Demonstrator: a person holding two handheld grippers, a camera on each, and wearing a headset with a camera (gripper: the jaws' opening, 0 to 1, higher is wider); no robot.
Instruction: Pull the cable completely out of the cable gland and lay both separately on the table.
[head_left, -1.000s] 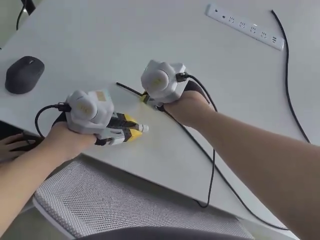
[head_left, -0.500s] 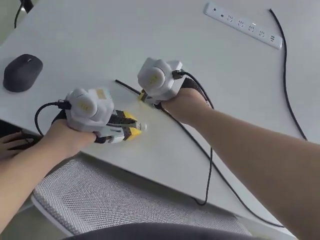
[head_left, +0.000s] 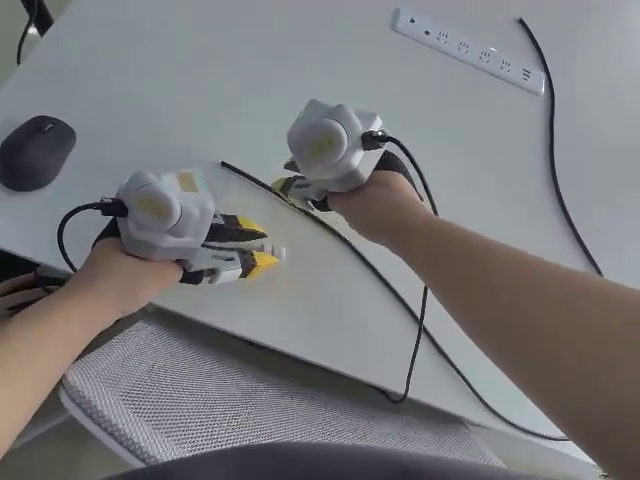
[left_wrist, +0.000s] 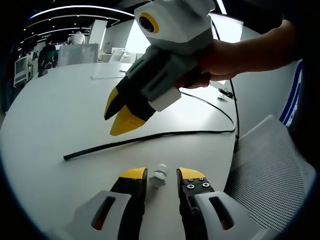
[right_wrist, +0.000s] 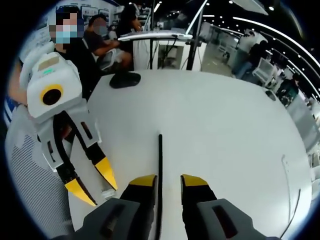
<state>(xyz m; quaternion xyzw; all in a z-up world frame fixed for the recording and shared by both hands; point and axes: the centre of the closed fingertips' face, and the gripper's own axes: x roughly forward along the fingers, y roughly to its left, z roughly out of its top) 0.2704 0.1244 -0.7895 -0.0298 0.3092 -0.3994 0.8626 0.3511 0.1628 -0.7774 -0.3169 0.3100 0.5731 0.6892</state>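
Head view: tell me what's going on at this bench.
A person holds two grippers over a white table. The thin black cable lies flat on it, already out of the small white plastic cable gland. The right gripper is open with the cable running between its jaws; the left gripper is open around the gland, which sits on the table apart from the cable.

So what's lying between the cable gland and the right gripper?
The black cable: in the left gripper view it lies on the table, crossing the stretch from the cable gland to the right gripper.
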